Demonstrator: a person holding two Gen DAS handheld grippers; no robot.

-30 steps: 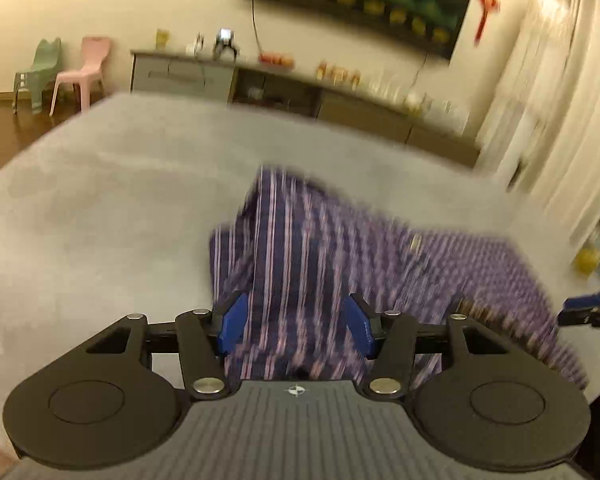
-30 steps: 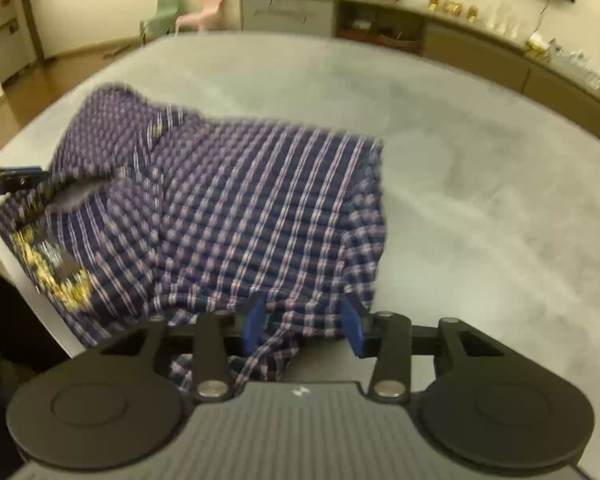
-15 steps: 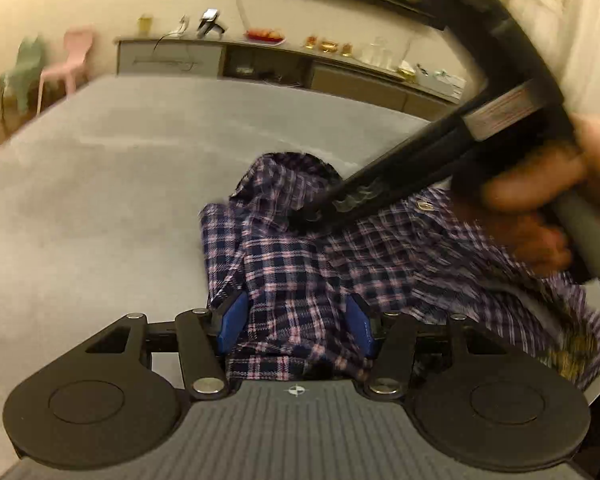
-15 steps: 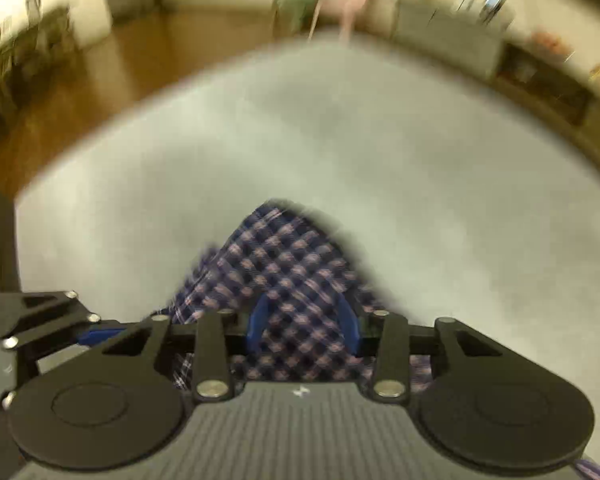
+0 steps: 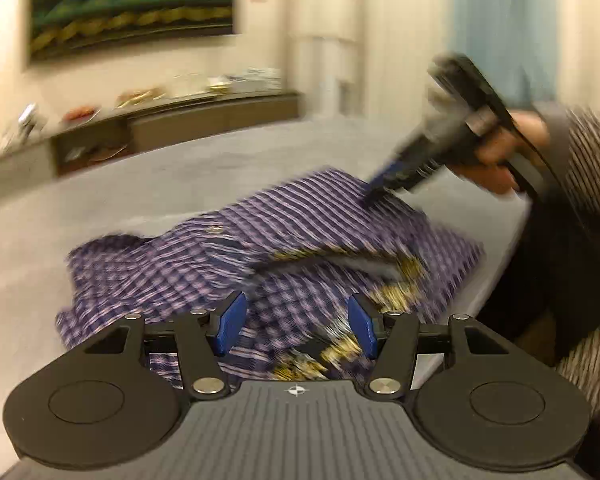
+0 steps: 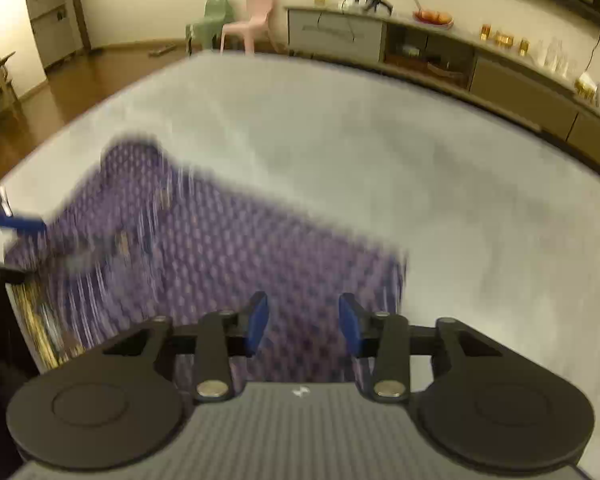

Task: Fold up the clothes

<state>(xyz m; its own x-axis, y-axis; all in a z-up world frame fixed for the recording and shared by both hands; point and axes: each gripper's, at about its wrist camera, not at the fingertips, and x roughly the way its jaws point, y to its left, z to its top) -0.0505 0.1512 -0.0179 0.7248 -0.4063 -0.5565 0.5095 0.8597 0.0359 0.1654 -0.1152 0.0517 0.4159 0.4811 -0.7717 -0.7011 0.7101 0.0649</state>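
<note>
A purple plaid shirt (image 5: 284, 248) lies crumpled on the grey table (image 5: 100, 208), its collar and gold-patterned lining showing near the front edge. My left gripper (image 5: 296, 326) is open, hovering just above the shirt's near part. My right gripper (image 6: 302, 326) is open over the shirt (image 6: 228, 256) at its right side. In the left wrist view the right gripper (image 5: 384, 184) touches down on the shirt's far edge, held by a hand. The left gripper's blue fingertip (image 6: 20, 222) shows at the left edge of the right wrist view. Both views are motion-blurred.
The table's front edge (image 5: 496, 280) runs close to the shirt, with the person's body behind it. A long sideboard (image 6: 440, 60) with small items lines the far wall. Pink and green chairs (image 6: 240, 24) stand beyond the table. Bare table surface (image 6: 460, 200) lies right of the shirt.
Both grippers have swung round. The right gripper moved from the shirt's left corner to its right side. The left view turned right, toward the collar and the person.
</note>
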